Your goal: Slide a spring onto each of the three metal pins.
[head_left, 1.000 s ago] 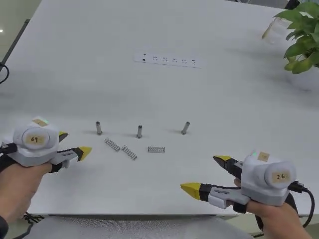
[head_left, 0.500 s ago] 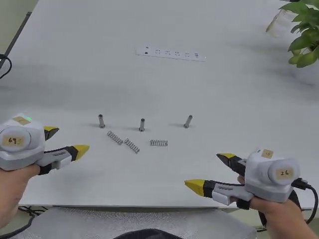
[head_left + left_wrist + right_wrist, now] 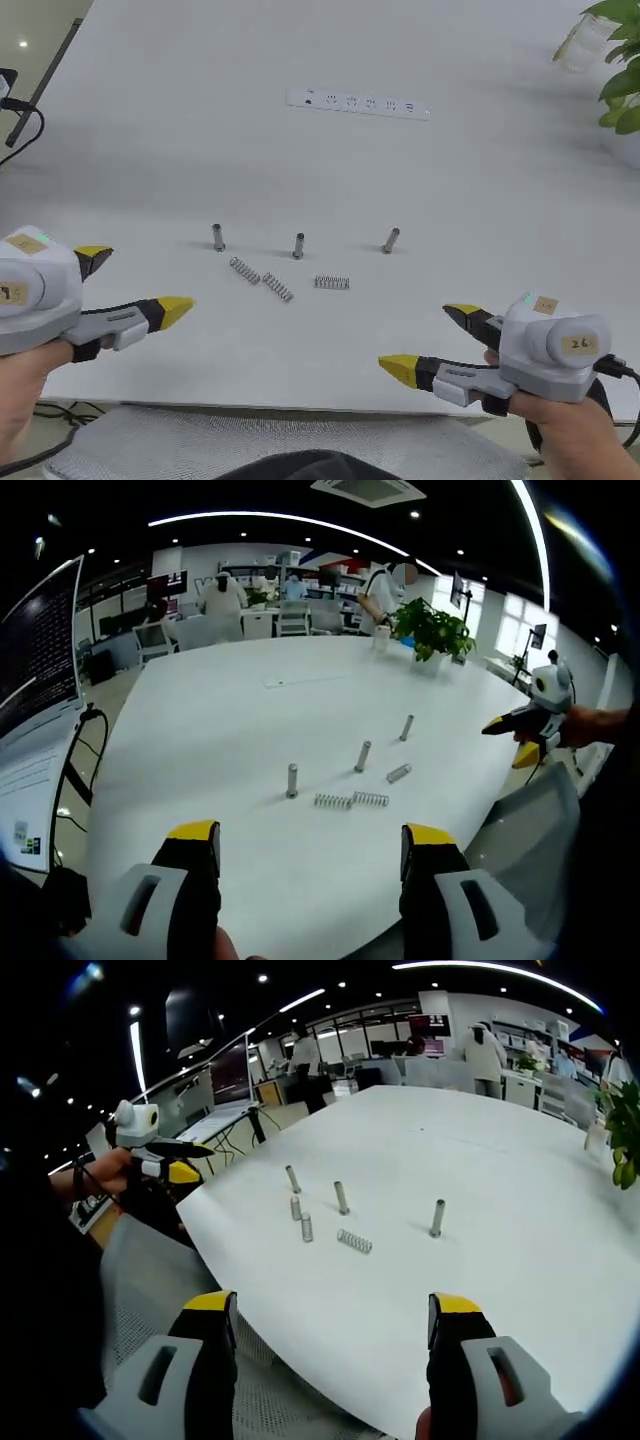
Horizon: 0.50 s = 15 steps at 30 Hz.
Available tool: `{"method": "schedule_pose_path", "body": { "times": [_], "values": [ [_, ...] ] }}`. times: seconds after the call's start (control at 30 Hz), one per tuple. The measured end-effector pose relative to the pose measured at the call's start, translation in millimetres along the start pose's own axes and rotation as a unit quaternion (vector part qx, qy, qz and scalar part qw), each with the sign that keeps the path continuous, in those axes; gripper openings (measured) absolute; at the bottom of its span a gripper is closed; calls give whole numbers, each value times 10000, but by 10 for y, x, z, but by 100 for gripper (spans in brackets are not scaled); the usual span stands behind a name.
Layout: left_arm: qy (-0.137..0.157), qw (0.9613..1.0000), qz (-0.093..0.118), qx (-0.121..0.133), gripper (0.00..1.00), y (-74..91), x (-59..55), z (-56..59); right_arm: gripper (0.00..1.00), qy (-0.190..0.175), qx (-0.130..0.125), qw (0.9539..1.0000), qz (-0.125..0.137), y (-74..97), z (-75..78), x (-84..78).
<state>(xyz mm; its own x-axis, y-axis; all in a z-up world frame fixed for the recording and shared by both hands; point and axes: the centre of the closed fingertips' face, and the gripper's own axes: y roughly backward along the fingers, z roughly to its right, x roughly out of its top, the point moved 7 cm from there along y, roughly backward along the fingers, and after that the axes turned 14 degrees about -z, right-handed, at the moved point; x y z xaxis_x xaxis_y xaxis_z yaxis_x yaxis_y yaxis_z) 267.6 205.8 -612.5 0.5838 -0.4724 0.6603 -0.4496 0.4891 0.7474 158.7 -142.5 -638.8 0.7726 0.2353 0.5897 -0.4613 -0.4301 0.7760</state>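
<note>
We hold the left gripper [image 3: 135, 281] and the right gripper [image 3: 429, 340] over the near edge of the white table [image 3: 480, 200], both with jaws spread wide and gripping nothing. Beyond them, between the two, three springs [image 3: 277, 287] lie flat on the tabletop, well apart from either gripper. Just behind the springs three metal pins [image 3: 298, 246] stand in a row, all bare. Farther back lies a white power strip [image 3: 358, 103], and a leafy plant [image 3: 625, 90] sits at the far right.

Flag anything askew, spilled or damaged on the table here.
Nothing stands out. Three pins stand upright on the table, three springs lie loose in front, and the left gripper and right gripper hover open.
</note>
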Motion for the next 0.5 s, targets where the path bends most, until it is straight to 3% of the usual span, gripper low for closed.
{"method": "schedule_pose_path", "body": {
  "times": [0.27, 0.5],
  "values": [
    [-95, 9999, 33, -114, 80, 65, 9, 80, 76, 26, 9, 10000, -1, -68, 48, 23],
    [-171, 9998, 59, -63, 81, 118, 37, 88, 74, -27, -15, 10000, 64, -166, 147, 48]
  ]
}}
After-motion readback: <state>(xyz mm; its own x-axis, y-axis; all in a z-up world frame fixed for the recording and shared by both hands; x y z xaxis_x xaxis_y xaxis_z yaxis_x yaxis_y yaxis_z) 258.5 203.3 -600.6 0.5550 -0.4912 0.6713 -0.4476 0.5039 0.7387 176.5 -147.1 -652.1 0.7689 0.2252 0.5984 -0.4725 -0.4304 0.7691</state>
